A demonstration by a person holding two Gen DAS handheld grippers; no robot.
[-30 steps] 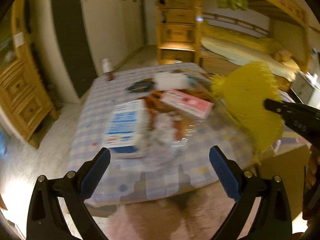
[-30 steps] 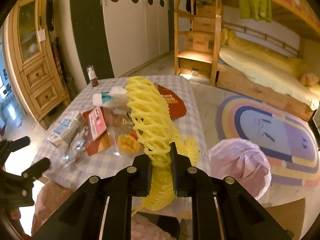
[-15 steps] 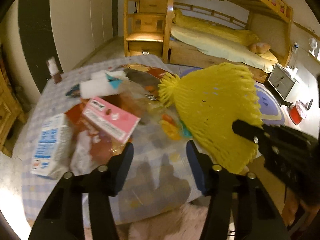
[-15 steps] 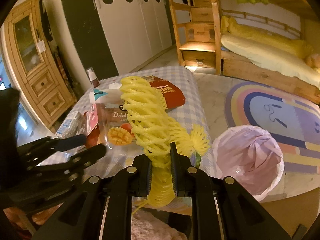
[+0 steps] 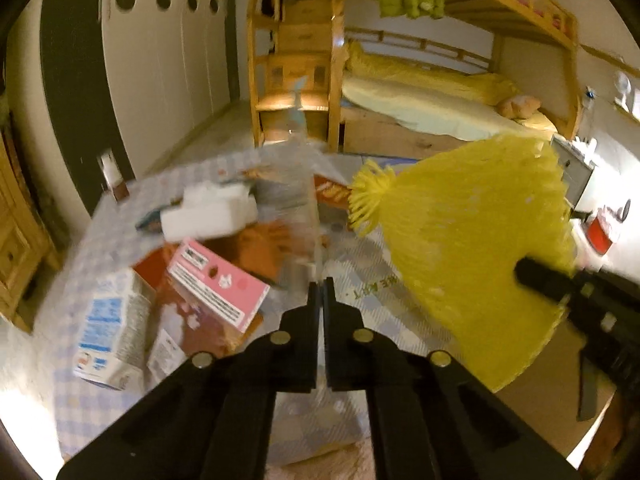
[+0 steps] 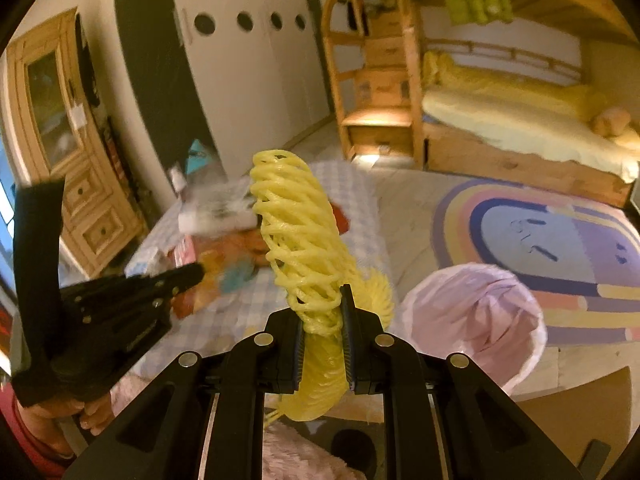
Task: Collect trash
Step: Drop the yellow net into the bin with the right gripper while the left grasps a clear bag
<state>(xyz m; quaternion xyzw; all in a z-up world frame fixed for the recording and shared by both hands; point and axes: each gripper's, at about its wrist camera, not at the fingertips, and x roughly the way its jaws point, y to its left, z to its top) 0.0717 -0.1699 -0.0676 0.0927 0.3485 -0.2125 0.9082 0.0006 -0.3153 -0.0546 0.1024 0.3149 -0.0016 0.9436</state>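
- A second before, my left gripper had stood wide open over the worktop; now its fingers were pressed fully together, pinching a clear plastic wrapper that rose blurred above the tips.
- The left hand had swung across, so the white milk carton sat further left and the pink box lay just left of the fingers.
- My right gripper still held the yellow foam net, fingers barely apart and clamped on its lower end; the net stood up, tilted.
- It had shifted toward the bin with the pink liner, which stood on the floor just right of the worktop.
- The worktop wore a checked cloth, littered with a white packet and orange wrappers.
- Behind were a wooden bunk bed, a rainbow rug and white wardrobe doors.
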